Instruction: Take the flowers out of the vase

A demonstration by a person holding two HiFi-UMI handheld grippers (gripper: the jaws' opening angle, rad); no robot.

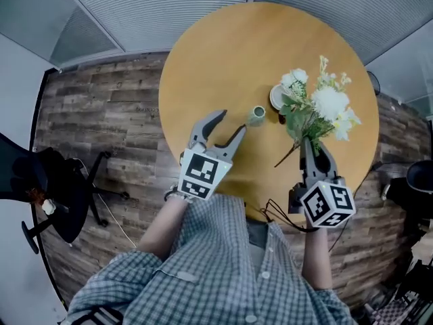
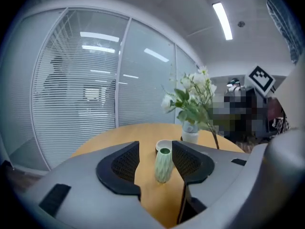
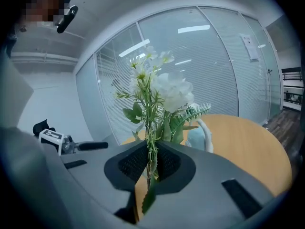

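Flowers (image 1: 318,107) hang centre-right, clear of the table; they look light and floppy, so I pinch low on the stems; right gripper (image 1: 314,147) clamps them; left gripper (image 1: 230,124) gapes by the green vase (image 1: 256,116).

Lighting even and bright, from ceiling strip lights (image 2: 223,20) mirrored as glare on the far glass wall (image 2: 95,94); shadows faint; gripper views bend strongly, with dark corners and blurred near edges.

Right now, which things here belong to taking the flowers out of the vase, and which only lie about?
Job in hand:
flowers, held in the right gripper
green vase
left gripper, open

Lying about:
white vessel
black chair
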